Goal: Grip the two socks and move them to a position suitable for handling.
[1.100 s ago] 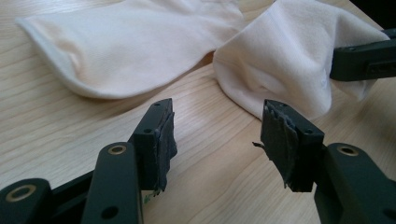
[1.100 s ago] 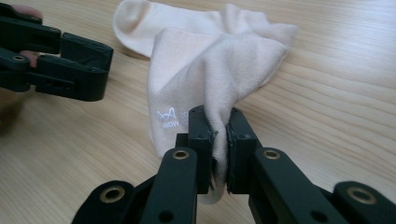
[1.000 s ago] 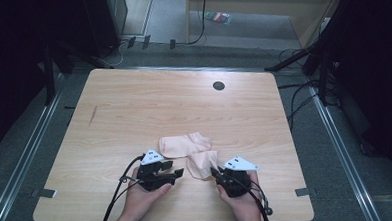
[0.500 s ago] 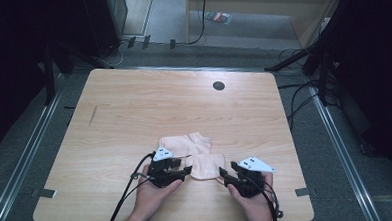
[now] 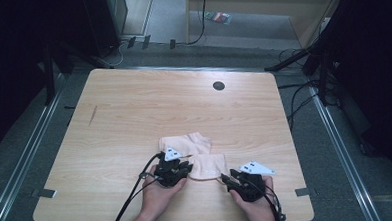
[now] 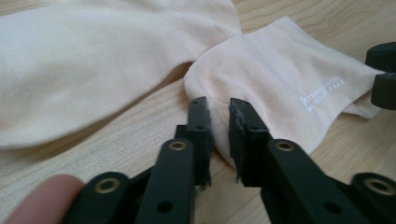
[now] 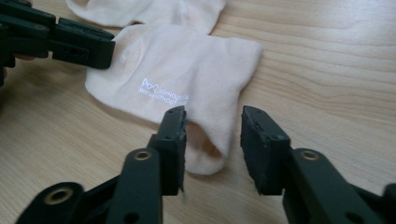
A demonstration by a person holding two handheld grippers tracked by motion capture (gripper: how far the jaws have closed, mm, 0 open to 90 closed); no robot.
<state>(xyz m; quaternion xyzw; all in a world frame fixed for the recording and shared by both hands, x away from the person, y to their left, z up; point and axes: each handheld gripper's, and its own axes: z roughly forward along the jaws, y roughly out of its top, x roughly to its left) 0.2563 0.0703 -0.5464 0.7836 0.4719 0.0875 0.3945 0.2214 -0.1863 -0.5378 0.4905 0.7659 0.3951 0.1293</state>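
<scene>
Socks on a wooden tabletop, two pale pink ones near the front edge.

High view: the nearer sock lies flat between the two hands, and the second sock sits just behind it, overlapping at one corner. Left tongs rest at the nearer sock's left edge, held by the person's left hand. Right tongs sit at the sock's front right corner, held by the right hand. A dark round hole sits far back on the tabletop, well apart from the socks.

Left gripper view: left tongs have a narrow gap, having just been closing. The folded edge of the nearer sock runs into that gap; whether the pads actually pinch the cloth I cannot tell. White lettering shows on this sock. Second sock spreads across the upper left. A fingertip shows bottom left.

Right gripper view: right tongs stand partly apart, having just been closing. The open cuff end of the nearer sock lies between them; the left pad is at the cloth, the right pad clear of it, so no grip. Left tongs touch the sock's far edge.
</scene>
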